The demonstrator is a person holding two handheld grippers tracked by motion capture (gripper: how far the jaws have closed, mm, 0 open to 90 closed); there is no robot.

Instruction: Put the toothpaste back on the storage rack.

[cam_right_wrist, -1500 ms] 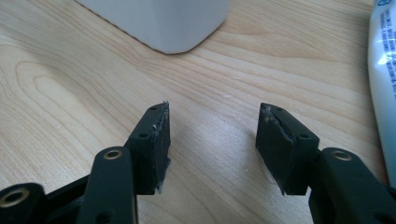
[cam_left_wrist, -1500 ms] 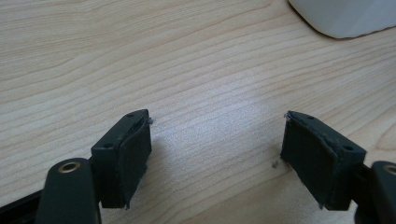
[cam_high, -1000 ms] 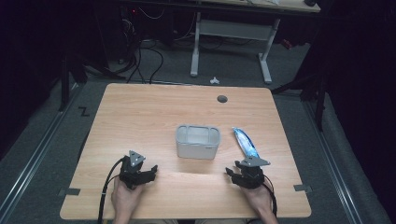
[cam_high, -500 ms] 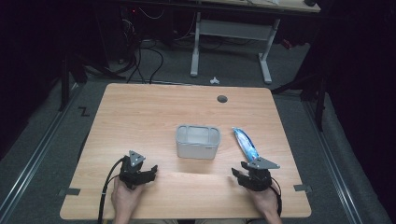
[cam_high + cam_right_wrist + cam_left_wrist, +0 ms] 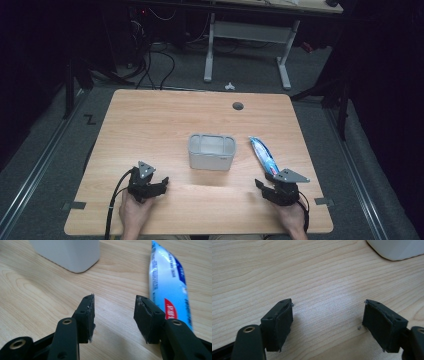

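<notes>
A grey rectangular bin (image 5: 211,151) stands open-topped in the middle of the wooden table (image 5: 165,120). To its right lies a blue-and-white tube (image 5: 263,154) with a red label, lengthwise toward me. My right gripper (image 5: 266,187) hovers low by the tube's near end. In the right gripper view the tube (image 5: 170,282) lies just right of its jaws (image 5: 115,307), which are open, have just been closing, and have nothing between them. My left gripper (image 5: 159,184) rests near the front left, open over bare wood (image 5: 328,312).
The bin's corner (image 5: 397,248) sits far off from the left jaws, and its wall (image 5: 67,252) lies ahead-left of the right jaws. A round cable hole (image 5: 238,106) marks the table's far side. Another desk frame (image 5: 247,35) stands behind.
My right gripper has shifted rightward along the front of the table, toward the tube's near end. The left gripper, bin and tube have not moved.
</notes>
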